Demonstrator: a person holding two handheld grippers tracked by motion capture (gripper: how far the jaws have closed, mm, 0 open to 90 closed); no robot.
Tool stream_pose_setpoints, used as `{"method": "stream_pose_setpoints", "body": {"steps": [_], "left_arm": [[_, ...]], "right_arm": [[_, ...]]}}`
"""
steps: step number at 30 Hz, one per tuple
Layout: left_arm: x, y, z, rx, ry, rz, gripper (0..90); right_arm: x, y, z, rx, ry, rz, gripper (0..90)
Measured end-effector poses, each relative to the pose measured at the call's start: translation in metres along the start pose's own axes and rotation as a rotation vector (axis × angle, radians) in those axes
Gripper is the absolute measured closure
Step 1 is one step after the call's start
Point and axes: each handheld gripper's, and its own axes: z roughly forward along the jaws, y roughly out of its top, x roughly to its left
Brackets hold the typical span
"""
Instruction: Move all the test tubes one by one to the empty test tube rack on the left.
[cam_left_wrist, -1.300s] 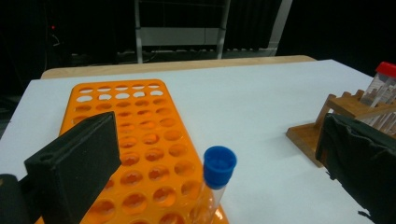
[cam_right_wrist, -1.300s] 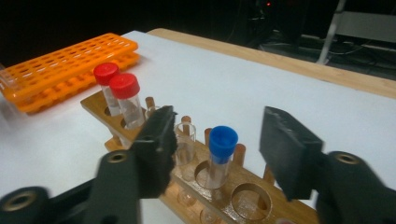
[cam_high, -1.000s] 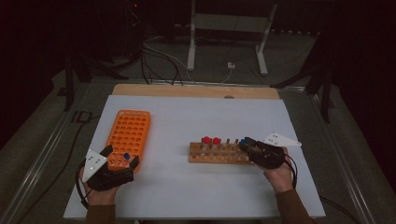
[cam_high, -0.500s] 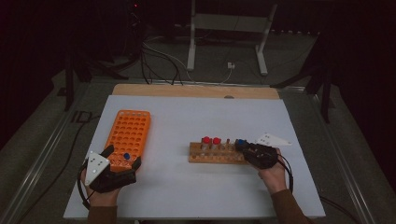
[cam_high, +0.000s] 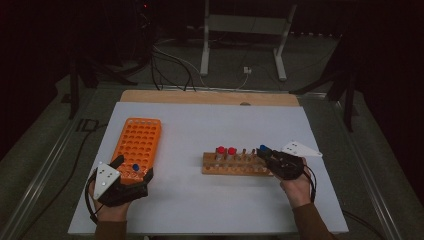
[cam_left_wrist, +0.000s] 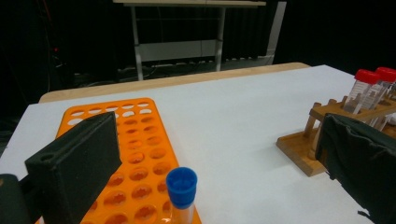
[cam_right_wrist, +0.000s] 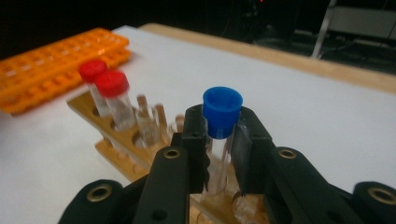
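Right gripper view: blue-capped tube (cam_right_wrist: 220, 135) stands upright between closed fingers (cam_right_wrist: 198, 140)

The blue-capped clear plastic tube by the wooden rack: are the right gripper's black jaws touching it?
Touching. In the right gripper view, the jaws of the right gripper press both sides of the blue-capped clear plastic tube, no gap showing.

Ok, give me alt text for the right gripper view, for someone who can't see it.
The right gripper has its two black jaws shut on a clear tube with a blue cap, upright over the near end of a wooden rack. Two red-capped tubes stand farther along the rack, with an orange tube tray behind on the white table.
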Motion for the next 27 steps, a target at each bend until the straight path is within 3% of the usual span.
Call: {"method": "stream_pose_setpoints", "body": {"steps": [7,14,20,23,27], "left_arm": [[-0.010,0.009,-0.001,-0.024,-0.029,0.014,0.6],[-0.031,0.018,0.002,-0.030,-0.076,0.053,1.0],[-0.050,0.027,0.009,-0.024,-0.150,0.071,1.1],[-0.060,0.029,0.016,-0.002,-0.190,0.085,1.1],[-0.073,0.030,0.028,0.023,-0.260,0.080,2.1]], "right_arm": [[0.004,0.019,-0.023,-0.087,-0.004,-0.003,76.9],[0.012,0.030,-0.036,-0.132,0.049,-0.005,76.9],[0.029,0.030,-0.028,-0.113,0.120,-0.023,76.8],[0.045,0.029,-0.020,-0.088,0.171,-0.044,76.8],[0.056,0.027,-0.014,-0.071,0.203,-0.065,76.7]]}}
